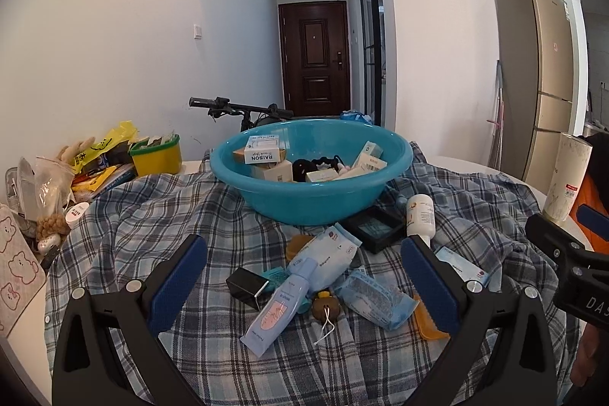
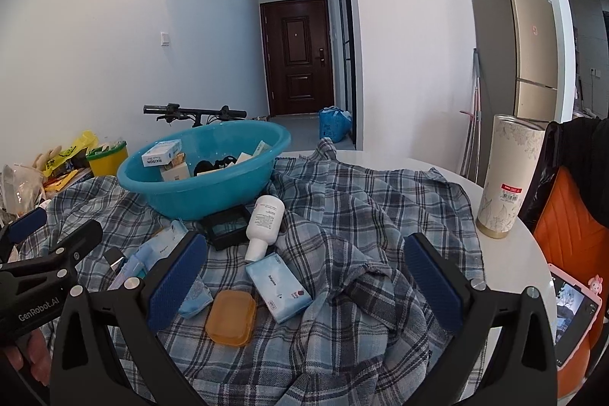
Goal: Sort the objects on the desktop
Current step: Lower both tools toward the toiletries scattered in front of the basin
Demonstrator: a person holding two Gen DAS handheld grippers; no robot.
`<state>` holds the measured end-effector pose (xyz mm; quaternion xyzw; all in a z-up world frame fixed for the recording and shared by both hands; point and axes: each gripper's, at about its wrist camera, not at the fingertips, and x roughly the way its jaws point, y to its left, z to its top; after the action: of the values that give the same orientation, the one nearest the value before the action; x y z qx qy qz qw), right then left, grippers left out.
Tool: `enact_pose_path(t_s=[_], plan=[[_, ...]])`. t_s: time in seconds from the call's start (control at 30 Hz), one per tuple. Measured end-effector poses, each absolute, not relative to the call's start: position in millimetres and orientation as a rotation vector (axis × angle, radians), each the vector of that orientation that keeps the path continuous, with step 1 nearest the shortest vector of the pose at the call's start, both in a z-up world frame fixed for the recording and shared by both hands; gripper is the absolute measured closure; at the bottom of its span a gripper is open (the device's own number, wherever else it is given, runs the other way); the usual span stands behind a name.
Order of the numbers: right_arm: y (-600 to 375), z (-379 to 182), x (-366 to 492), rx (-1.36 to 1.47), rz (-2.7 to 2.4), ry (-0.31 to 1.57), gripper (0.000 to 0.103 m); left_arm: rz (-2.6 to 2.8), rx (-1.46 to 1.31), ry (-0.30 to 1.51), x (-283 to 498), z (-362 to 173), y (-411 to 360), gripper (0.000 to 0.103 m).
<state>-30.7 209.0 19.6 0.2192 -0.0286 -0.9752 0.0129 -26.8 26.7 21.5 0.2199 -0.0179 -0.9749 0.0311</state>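
A turquoise basin (image 1: 312,204) (image 2: 198,200) holding several small boxes and black hair ties sits on a plaid cloth (image 1: 190,215) (image 2: 361,215). In front of it lie a light-blue tube (image 1: 279,303), tissue packs (image 1: 375,295) (image 2: 278,286), a black box (image 1: 247,286), a brown round charm (image 1: 325,307), a white bottle (image 1: 420,215) (image 2: 264,221), a black tray (image 1: 377,229) and an orange case (image 2: 230,318). My left gripper (image 1: 304,284) hangs open above the pile, empty. My right gripper (image 2: 304,288) is open over the tissue pack and orange case, holding nothing.
A tall cream canister (image 2: 506,177) (image 1: 567,177) stands at the table's right edge, with a pink-cased phone (image 2: 574,314) and an orange chair (image 2: 571,227) nearby. Clutter with a yellow-green tub (image 1: 158,155) and bags fills the left side. A bicycle handlebar (image 1: 236,107) is behind the basin.
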Motion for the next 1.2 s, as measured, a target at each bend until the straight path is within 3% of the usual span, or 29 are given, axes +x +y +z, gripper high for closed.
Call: enact_pose_path(t_s=[1.2], plan=[[191, -21, -49, 0.925, -2.94, 0.009, 0.0, -2.907, 0.927, -0.078, -49, -21, 21, 0.0]])
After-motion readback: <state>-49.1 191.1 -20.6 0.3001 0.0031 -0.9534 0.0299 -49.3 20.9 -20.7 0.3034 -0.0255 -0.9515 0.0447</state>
